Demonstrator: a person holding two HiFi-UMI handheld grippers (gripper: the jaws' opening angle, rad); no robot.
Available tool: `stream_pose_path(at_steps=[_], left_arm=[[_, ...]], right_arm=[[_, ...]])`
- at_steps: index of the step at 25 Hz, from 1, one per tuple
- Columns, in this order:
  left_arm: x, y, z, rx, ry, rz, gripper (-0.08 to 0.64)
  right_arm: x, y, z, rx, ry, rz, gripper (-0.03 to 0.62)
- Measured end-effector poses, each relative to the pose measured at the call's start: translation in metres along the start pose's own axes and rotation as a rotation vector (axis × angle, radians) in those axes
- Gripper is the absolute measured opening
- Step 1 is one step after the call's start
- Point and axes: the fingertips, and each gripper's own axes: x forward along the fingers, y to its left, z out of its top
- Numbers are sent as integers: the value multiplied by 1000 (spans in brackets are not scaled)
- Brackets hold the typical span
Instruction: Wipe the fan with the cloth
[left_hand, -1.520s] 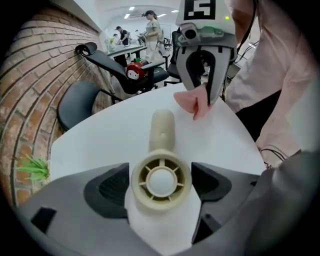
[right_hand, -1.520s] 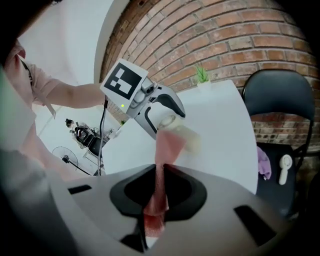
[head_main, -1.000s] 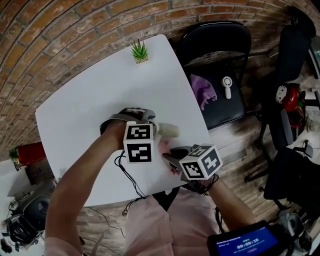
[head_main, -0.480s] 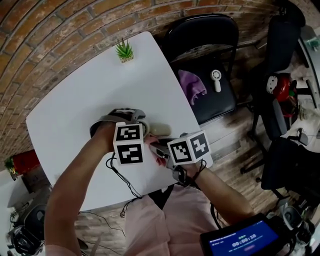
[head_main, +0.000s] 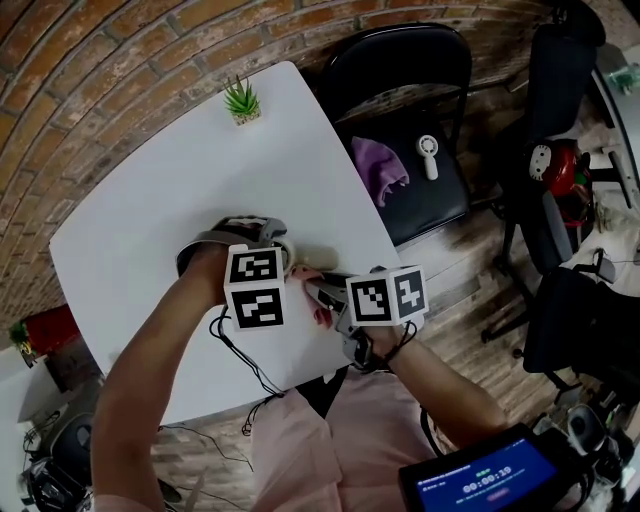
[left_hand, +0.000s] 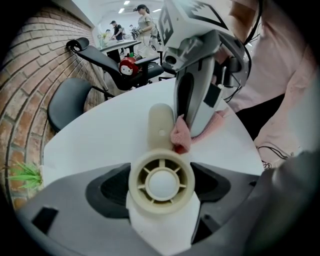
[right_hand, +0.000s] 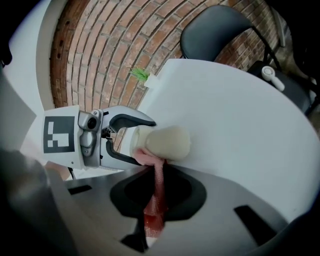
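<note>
Cream-coloured little fan (left_hand: 160, 182) is clamped by its round head in my left gripper (left_hand: 161, 202). The jaws are squeezed in on either side of the grille, and the handle sticks out away from me over the white table (left_hand: 95, 150). I reckon gripping it by the head is the point: it leaves the whole handle bare and stops the fan skidding when something rubs on it.

Right against the fan's handle, on its right side, is the pink cloth (left_hand: 181, 136), touching near where handle meets head. The cloth is pinched in my right gripper (right_hand: 156, 207), jaws closed down on a bunched strip so a loose end pokes out front as the wiping pad. That gripper comes in from the fan's right, angled across it, which looks to me like mid-wipe on the handle rather than the grille.

Well off to the fan's right, a black chair (head_main: 440, 205) has a purple rag (head_main: 378, 165) and a second small white fan (head_main: 428, 157) on its seat. Neither is part of this, as far as I can tell.
</note>
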Motion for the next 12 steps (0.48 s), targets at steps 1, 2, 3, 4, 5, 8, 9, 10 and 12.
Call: stream_pose_path(at_steps=[1, 2, 3, 4, 5, 8, 9, 10, 12], left_arm=[[0, 0, -1, -1, 2, 0, 377], [0, 0, -1, -2, 3, 1, 377], [0, 0, -1, -3, 5, 1, 377], [1, 0, -1, -2, 7, 1, 377], [1, 0, -1, -1, 8, 2, 377], [2, 0, -1, 3, 13, 1, 377], [2, 0, 0, 4, 15, 0, 377], [2, 0, -1, 6, 16, 0, 377], [2, 0, -1, 11, 21, -1, 377]], right_arm=[[-1, -1, 0, 3, -3, -2, 32], [-3, -3, 0, 6, -6, -4, 32], [-4, -4, 0, 9, -9, -6, 32], [-6, -5, 0, 12, -12, -9, 32], [-8, -7, 0, 15, -16, -11, 32], [-14, -12, 0, 23, -27, -18, 32], [-15, -13, 0, 26, -30, -20, 32], [-17, -14, 0, 29, -33, -23, 32], [-20, -17, 0, 32, -38, -28, 32]])
